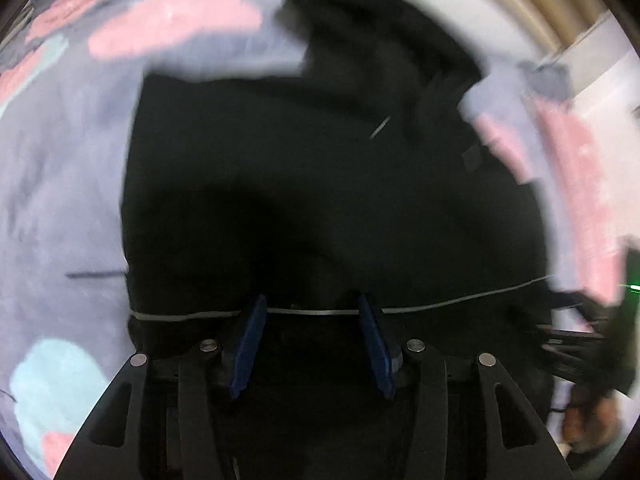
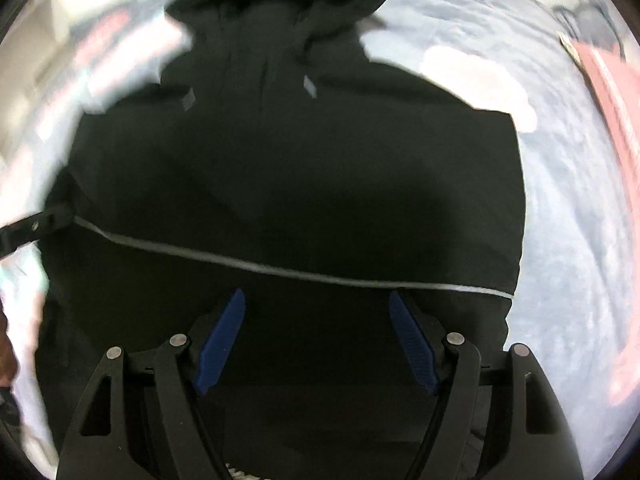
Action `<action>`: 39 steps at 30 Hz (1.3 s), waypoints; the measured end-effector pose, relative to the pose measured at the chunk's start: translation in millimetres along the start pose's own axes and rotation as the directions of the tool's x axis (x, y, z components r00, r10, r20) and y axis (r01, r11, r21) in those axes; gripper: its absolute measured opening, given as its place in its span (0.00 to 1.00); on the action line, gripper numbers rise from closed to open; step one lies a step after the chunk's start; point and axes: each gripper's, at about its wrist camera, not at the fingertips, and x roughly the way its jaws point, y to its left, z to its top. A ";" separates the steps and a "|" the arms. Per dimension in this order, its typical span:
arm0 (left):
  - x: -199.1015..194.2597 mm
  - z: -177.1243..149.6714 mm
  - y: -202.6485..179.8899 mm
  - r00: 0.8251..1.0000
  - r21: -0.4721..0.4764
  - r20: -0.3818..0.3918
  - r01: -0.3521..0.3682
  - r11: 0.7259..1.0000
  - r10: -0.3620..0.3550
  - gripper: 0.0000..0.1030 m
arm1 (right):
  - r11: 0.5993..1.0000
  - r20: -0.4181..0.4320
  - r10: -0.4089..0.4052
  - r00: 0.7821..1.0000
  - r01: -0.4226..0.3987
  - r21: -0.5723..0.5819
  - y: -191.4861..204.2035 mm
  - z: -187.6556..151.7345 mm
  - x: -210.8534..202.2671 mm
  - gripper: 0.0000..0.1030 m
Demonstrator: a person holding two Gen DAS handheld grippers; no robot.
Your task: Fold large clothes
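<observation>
- black hooded garment [image 2: 280,152] lies spread flat on the lilac bedspread [image 2: 560,208], hood at the far end, a pale seam line [image 2: 280,270] running left to right across it, laid out ready for a fold.
- left claw [image 1: 314,344] points steeply down over the near hem, partly open, nothing gripped.
- right claw [image 2: 316,340] likewise, wider apart, empty.

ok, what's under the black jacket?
The black jacket lies on a pale lavender blanket with pink and mint patches, which shows all round it. Whatever is directly beneath the jacket is covered, and so is anything under the blanket.
</observation>
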 end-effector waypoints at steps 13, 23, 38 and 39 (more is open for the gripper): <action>-66.5 20.9 -23.5 0.989 0.047 0.139 0.045 0.998 -0.051 0.48 | 0.999 0.092 0.035 0.995 -0.037 0.015 -12.7 47.0 -29.9 0.69; 12.3 27.1 1.8 0.995 0.028 -0.013 -0.095 0.995 0.095 0.48 | 0.990 -0.014 0.056 0.998 -0.054 0.131 -32.5 58.0 45.5 0.70; -57.6 200.8 -4.3 0.942 0.042 0.329 -0.079 0.996 0.061 0.50 | 0.940 0.210 0.174 0.962 -0.226 0.256 -93.8 198.8 -7.6 0.73; -46.8 214.9 -2.6 0.945 0.019 0.322 -0.063 0.998 0.054 0.50 | 0.941 0.212 0.160 0.964 -0.215 0.263 -94.6 214.5 -0.8 0.73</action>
